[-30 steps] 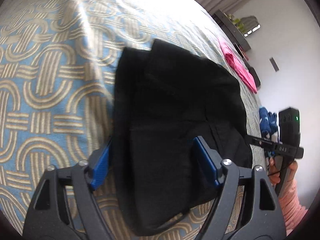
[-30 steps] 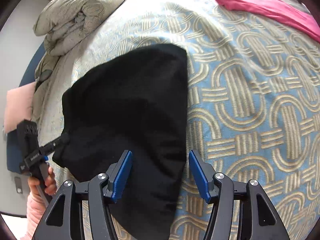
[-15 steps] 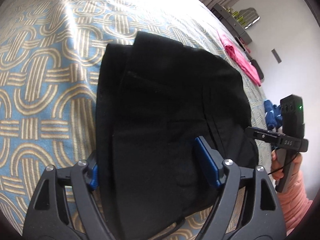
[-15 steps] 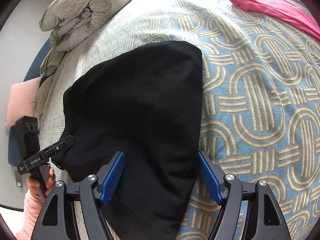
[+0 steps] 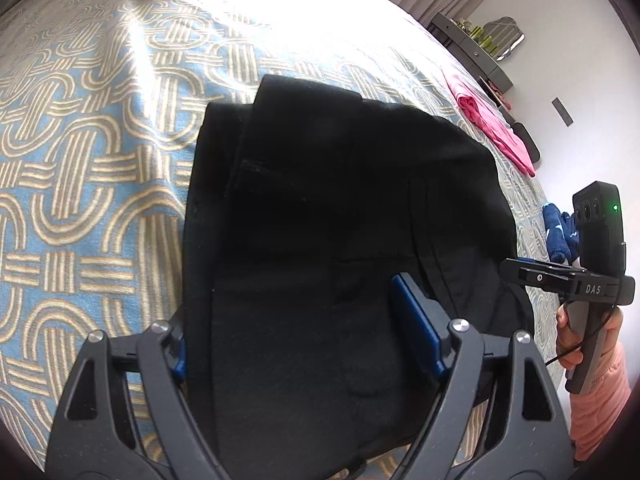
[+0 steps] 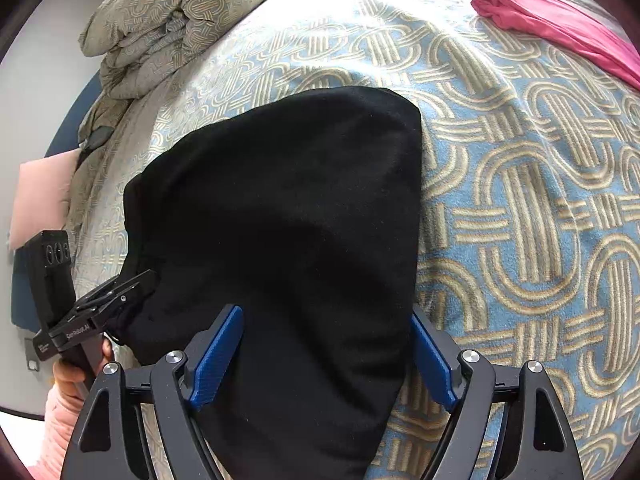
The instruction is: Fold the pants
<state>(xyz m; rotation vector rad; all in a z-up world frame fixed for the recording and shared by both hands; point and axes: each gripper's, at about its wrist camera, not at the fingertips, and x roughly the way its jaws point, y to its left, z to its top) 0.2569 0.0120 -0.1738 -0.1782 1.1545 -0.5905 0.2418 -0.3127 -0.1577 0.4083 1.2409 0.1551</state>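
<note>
Black pants (image 5: pixel 320 240), nearer than before; left claw (image 5: pixel 308 332), right claw (image 6: pixel 324 356) spread astride; "DAS" legible.

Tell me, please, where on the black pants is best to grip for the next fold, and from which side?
Probably the near edge of the black pants, approached from the person's side. It lies flat between both open tongs, left and right, so each can pinch a corner and carry it away.
</note>
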